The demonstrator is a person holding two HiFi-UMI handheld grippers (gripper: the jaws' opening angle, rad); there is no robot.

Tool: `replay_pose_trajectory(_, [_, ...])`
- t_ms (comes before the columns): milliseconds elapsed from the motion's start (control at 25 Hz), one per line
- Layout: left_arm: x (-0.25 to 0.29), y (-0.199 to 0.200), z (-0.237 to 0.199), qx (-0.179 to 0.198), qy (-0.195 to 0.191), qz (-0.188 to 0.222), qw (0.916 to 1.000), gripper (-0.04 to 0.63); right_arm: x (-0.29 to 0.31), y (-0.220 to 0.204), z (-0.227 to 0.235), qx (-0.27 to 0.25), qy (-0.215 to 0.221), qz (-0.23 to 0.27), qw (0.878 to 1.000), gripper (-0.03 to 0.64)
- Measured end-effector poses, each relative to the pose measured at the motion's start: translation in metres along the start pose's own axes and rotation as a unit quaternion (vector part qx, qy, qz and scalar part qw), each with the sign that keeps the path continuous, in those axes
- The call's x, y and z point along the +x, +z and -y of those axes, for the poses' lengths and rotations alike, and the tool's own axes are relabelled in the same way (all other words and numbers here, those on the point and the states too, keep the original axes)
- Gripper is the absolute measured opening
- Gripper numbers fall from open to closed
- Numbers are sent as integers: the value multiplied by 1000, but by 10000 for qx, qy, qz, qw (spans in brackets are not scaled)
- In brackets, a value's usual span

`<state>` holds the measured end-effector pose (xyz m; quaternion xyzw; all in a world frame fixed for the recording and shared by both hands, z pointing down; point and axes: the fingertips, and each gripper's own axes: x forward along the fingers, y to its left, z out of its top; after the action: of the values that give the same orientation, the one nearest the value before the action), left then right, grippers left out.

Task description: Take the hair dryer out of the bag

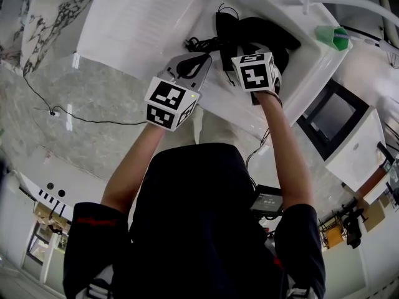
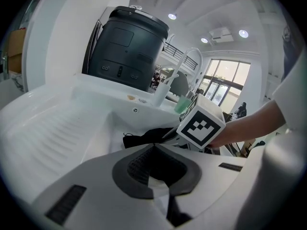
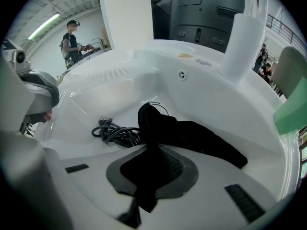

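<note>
A black fabric bag [image 1: 265,33] lies in the basin of a white sink [image 1: 149,17]. The hair dryer itself is not visible. A coiled dark cord [image 3: 112,131] with a plug lies beside the bag's left end. My right gripper [image 3: 151,150] points steeply down into the basin, shut on a raised fold of the bag [image 3: 201,135]; its marker cube [image 1: 254,71] hides the tips in the head view. Over the sink's near rim, left of the bag [image 2: 144,138], my left gripper [image 2: 156,150] is shut with nothing in it.
A green cup [image 1: 330,36] and a white faucet [image 3: 242,37] stand at the sink's far rim, with a dark appliance [image 2: 127,42] behind. The ribbed drainboard [image 2: 57,133] is on the left. A person [image 3: 72,42] stands far off. A thin cable [image 1: 62,114] lies on the marble floor.
</note>
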<state>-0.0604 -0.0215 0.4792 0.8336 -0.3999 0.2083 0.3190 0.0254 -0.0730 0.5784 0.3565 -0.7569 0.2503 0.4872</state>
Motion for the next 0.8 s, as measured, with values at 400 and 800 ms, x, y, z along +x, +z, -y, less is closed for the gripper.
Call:
replay_pose_trajectory(400, [17,9,5,183,-30,-122,9998,17,-10,-8,33,396,-178,78,9990,51])
replay_pose_trajectory(800, [41,14,18,457,-282,-431,9976,17,-16,-13,50,555,-207,103,9982,51])
